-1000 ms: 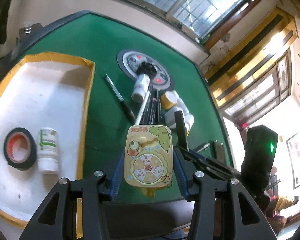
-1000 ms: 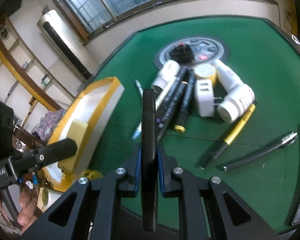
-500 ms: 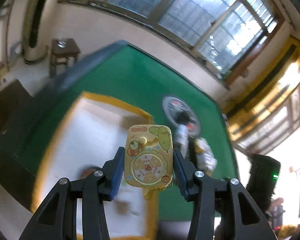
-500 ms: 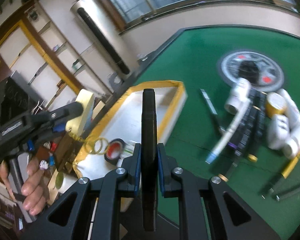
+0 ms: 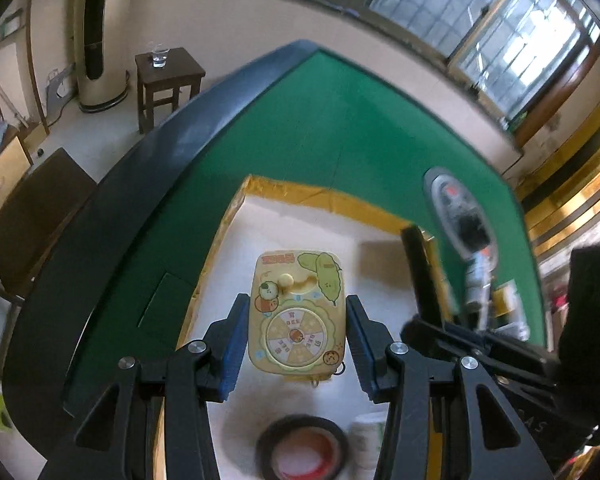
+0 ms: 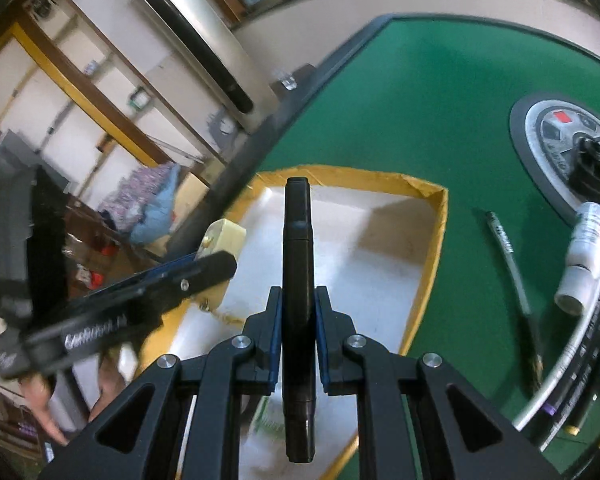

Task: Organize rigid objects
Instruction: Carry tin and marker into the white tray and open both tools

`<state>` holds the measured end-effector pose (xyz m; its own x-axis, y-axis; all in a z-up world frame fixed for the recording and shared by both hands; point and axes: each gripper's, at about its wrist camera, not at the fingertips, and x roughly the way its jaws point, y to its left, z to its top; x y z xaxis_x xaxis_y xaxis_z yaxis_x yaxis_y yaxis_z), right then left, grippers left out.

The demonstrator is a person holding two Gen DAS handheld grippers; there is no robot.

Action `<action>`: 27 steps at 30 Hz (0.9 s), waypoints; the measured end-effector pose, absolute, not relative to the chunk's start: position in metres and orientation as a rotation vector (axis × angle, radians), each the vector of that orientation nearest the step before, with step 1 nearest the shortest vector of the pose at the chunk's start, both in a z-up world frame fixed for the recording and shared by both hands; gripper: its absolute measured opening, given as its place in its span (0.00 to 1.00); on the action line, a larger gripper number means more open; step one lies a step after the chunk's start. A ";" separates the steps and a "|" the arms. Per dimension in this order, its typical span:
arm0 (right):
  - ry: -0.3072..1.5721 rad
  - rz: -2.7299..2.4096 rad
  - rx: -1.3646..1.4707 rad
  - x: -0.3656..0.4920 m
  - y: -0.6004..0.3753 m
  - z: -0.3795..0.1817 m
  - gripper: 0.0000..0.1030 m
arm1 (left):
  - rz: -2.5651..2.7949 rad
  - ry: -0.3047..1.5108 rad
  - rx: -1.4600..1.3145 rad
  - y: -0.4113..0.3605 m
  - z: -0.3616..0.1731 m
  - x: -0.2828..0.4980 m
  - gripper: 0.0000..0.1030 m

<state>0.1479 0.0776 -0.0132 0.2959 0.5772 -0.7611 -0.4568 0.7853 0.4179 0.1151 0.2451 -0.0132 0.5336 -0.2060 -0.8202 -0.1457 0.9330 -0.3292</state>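
My left gripper [image 5: 296, 320] is shut on a yellow cartoon toy box [image 5: 298, 312] and holds it above the white, yellow-rimmed tray [image 5: 320, 224]. My right gripper [image 6: 298, 320] is shut on a black marker [image 6: 298, 280], also above the tray [image 6: 380, 240]. The left gripper with the yellow box [image 6: 222, 240] shows at the left of the right wrist view. The black marker [image 5: 420, 276] shows at the tray's right rim in the left wrist view.
A black tape roll [image 5: 302, 448] and a white bottle [image 5: 366, 444] lie in the tray. On the green table [image 6: 420, 100] lie a round control panel [image 6: 560, 140], a dark pen [image 6: 508, 256], white bottles [image 6: 588, 232] and several markers at the right.
Both grippers have swung left from the pile of objects to above the tray, each still holding its object.
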 end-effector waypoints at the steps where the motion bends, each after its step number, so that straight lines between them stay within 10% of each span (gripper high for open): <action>1: 1.080 0.677 0.110 0.149 0.084 -0.018 0.14 | -0.017 1.033 -0.351 0.242 -0.019 0.118 0.48; 21: 1.046 0.592 -0.106 0.139 0.094 -0.031 0.15 | -0.003 1.068 -0.182 0.217 -0.039 0.123 0.62; 27: 0.947 0.707 0.078 0.110 0.045 -0.004 0.54 | -0.017 1.029 -0.321 0.230 -0.023 0.106 0.75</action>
<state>0.1098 0.0445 -0.0042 0.3796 0.5854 -0.7164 -0.5200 0.7755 0.3581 0.1061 0.2295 -0.0234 0.5200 -0.1635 -0.8383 -0.1357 0.9532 -0.2701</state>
